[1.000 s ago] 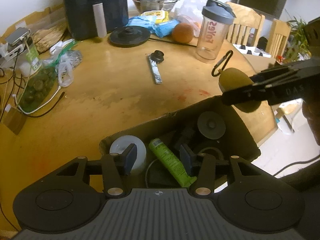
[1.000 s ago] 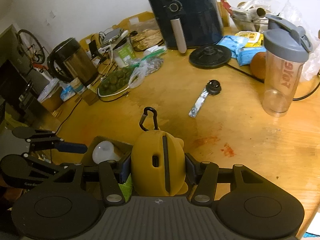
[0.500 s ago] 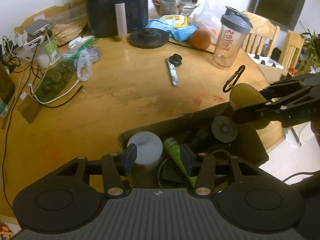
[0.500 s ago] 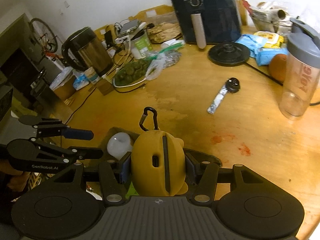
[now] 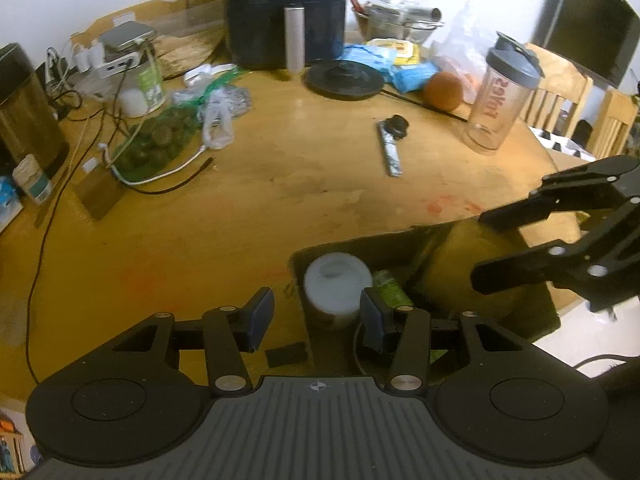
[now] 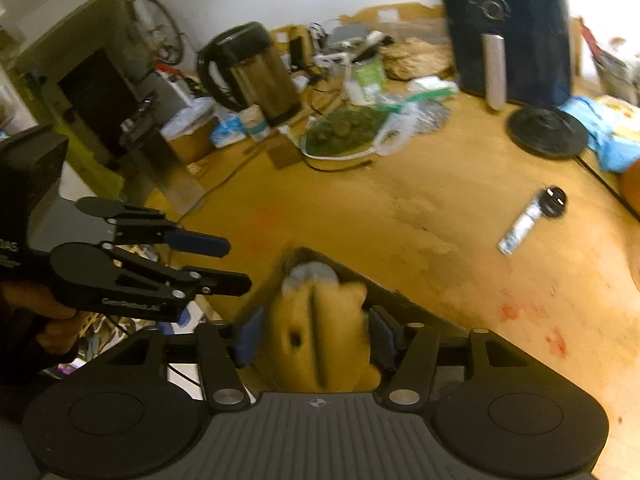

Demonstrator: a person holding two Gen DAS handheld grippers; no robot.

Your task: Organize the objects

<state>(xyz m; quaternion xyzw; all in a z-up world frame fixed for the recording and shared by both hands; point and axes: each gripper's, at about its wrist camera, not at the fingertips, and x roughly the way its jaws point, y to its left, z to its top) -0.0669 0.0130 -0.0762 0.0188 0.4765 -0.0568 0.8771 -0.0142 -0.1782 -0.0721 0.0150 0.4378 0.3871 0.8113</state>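
Item: cardboard box [image 5: 404,240], sitting at the near right edge of the round wooden table [image 5: 280,200], its open top facing up. Inside, at its left wall, a white-lidded jar [image 5: 337,280] is standing; beside it a green tube [image 5: 390,286] is lying.

Item: mustard-yellow pouch [image 6: 324,344] (blurred in both views), lying between the pads of the right gripper [image 6: 316,336] above the box's right half. The jaws are opening, and a gap is showing on each side of the pouch, so it is no longer being pinched.

Item: left gripper [image 5: 316,316], hovering over the box's near left corner, jaws partly spread with nothing clamped; the jar is showing in the gap beyond them.

Item: foil strip with black cap [image 5: 392,140], lying alone on the bare middle of the table, well apart from the box.

Open room: the wide centre of the table is lying clear. Clutter is crowding the far edge: air fryer [image 5: 286,12], shaker bottle [image 5: 500,96], orange [image 5: 442,90], bagged greens [image 5: 156,144].
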